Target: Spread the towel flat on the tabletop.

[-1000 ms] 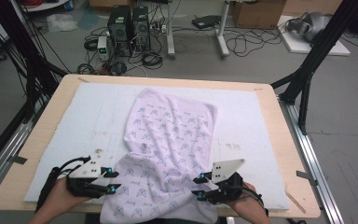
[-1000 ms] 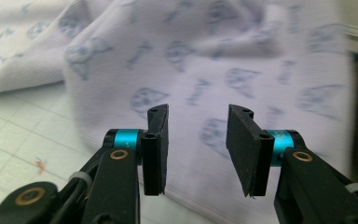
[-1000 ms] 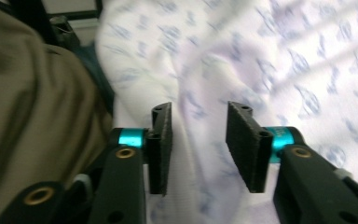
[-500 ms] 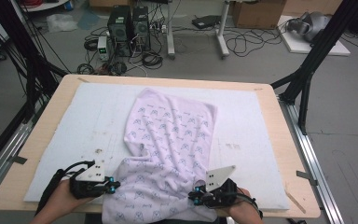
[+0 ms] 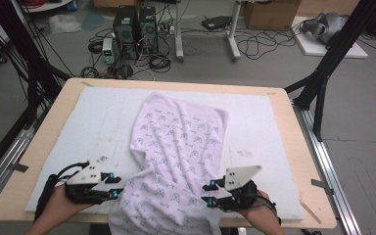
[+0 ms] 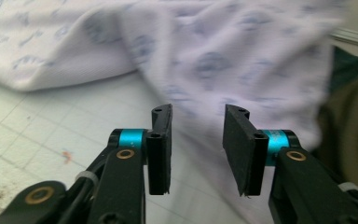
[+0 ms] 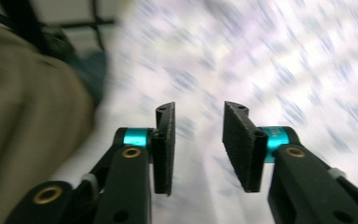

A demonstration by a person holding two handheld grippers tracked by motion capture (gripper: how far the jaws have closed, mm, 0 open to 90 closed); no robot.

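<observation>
**A:** What am I looking at around the work?

**B:** I'm seeing one patterned cloth [image 5: 178,156] lying down the middle of the white mat [image 5: 274,127], which is covering the wooden table [image 5: 311,161]. The cloth's near end is hanging over the table's front edge, between my two hands. Beyond the table, two black computer towers [image 5: 137,24] are standing on the floor among loose cables, and a black frame leg [image 5: 323,73] is leaning in at the right.

**A:** And the grippers?

**B:** I'm holding two. The left gripper [image 5: 115,188] is sitting at the cloth's left edge; the right gripper [image 5: 208,192] is sitting at its right edge. Both pairs of jaws have just been opening and are standing spread. In the left gripper view [image 6: 198,144] the cloth is lying just ahead of the pads, with nothing pinched. In the right gripper view [image 7: 198,144] blurred cloth is showing behind the gap, and I'm seeing none of it clamped.

**A:** Anything blocking?

**B:** Only the cloth's own rumpled folds near the front edge.
</observation>
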